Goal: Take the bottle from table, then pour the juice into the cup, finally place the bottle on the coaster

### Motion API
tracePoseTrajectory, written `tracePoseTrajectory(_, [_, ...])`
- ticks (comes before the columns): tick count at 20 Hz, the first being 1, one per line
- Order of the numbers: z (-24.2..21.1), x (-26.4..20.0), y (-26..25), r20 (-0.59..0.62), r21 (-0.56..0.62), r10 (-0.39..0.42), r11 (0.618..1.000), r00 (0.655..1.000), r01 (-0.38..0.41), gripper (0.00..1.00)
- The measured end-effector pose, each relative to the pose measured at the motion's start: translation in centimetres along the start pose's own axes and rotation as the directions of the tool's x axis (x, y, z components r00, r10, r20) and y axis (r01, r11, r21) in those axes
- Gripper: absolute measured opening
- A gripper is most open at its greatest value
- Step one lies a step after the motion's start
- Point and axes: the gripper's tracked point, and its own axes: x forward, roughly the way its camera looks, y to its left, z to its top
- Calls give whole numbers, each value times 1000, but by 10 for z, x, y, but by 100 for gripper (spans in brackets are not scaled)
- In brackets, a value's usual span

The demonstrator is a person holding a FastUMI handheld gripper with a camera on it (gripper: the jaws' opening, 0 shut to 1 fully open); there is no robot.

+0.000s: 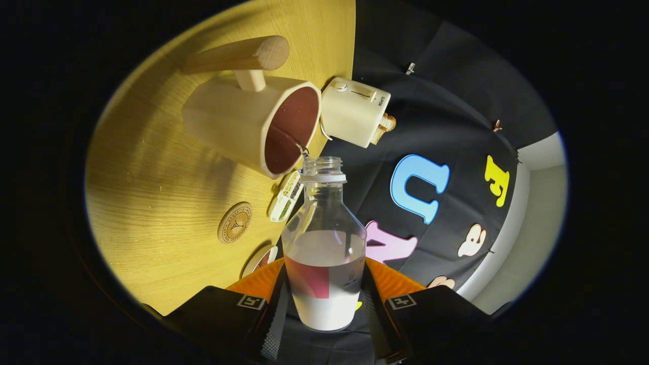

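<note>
My gripper (324, 291) is shut on a clear plastic bottle (324, 238), one finger on each side of its lower body. The bottle has no cap and holds pale, cloudy juice in its lower half. Its open mouth (324, 165) sits right beside the rim of a wooden cup (253, 121) with a dark red inside and a thick wooden handle. The cup's opening faces the bottle mouth, and a thin glint of liquid shows between mouth and rim. A round wooden coaster (235, 223) lies on the table, left of the bottle and nearer to my fingers than the cup.
The wooden table (152, 167) appears steeply rolled in this view. A cream toaster (355, 114) with toast in it stands beyond the cup. A small white and green packet (286, 197) lies by the bottle's shoulder, and a pale round item (261, 259) sits near my left finger.
</note>
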Motion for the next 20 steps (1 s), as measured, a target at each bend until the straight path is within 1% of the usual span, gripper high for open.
tracePoseTrajectory(12, [-1,1,-14,54,-111,-50,992,997,56,71])
tracePoseTrajectory(20, [7,8,-33,127,-207,-103,970,986,128,72])
